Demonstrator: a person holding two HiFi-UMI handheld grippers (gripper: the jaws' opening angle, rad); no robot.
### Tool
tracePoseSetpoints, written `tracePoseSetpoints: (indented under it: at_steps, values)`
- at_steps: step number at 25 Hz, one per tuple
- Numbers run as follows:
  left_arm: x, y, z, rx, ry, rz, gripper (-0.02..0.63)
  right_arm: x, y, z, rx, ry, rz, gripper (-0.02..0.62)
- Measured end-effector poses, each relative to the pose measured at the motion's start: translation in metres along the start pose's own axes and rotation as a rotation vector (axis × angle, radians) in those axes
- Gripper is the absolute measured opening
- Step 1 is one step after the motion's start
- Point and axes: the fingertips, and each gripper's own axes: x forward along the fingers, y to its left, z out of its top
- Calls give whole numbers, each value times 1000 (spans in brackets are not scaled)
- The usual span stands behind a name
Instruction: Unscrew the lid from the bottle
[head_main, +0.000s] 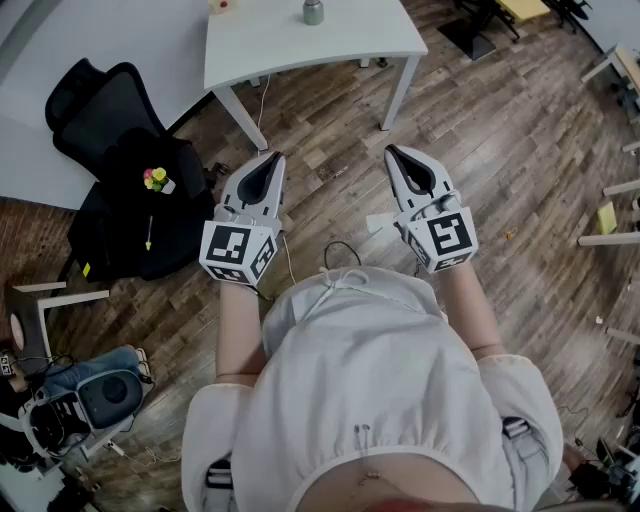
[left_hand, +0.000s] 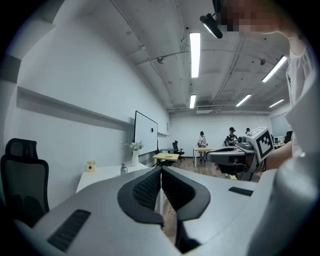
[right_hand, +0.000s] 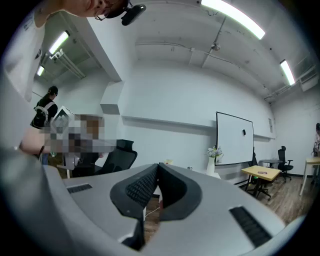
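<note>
A small silver-grey bottle (head_main: 313, 12) with its lid on stands on the white table (head_main: 350, 38) at the top of the head view, well away from both grippers. It also shows small and far off in the left gripper view as the bottle (left_hand: 123, 169). My left gripper (head_main: 275, 158) is held out at waist height over the wooden floor, shut and holding nothing, its pads meeting at the tips (left_hand: 161, 169). My right gripper (head_main: 392, 152) hangs level with it, about a forearm's length to the right, also shut and holding nothing (right_hand: 158, 165).
A black office chair (head_main: 105, 105) with dark cloth and a yellow-pink object stands left of the table. A small yellow box (head_main: 222, 5) sits on the table's far left. A vase of flowers (left_hand: 135, 152) and people stand far back. Gear lies on the floor at the lower left (head_main: 85, 400).
</note>
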Motion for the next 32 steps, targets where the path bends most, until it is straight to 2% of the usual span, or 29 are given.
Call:
tracePoseSetpoints:
  at_steps: [11,16,17,18,19,20,24,28,32]
  values:
    - [-4,15,-7,-20,-2,-13,21,9,7,-2,6,6,-42,2]
    - [-12,28,-9,-37,-53,-1,22,17,10,-4,74,-15,-95,13]
    - [-14,34,-8,-54,-75,16,71,20,11,-5,78,-12,-102,107]
    - [-15,41,-7,-73,-97,31,229,25,12,-6,76,-6,-104,292]
    - [-17,47,-7,-87,-112,40,356,29,13,-7,71,0,-105,410]
    - [-19,52,-7,-94,-119,45,356,32,13,-7,64,5,-111,430]
    - [-21,68,-15,-78,-100,49,356,43,14,-13,51,26,-124,431]
    - [-9,79,-24,-66,-64,47,356,63,10,-25,61,50,-92,430]
    - [18,92,-25,-62,-67,76,354,91,-11,-33,54,42,-52,413]
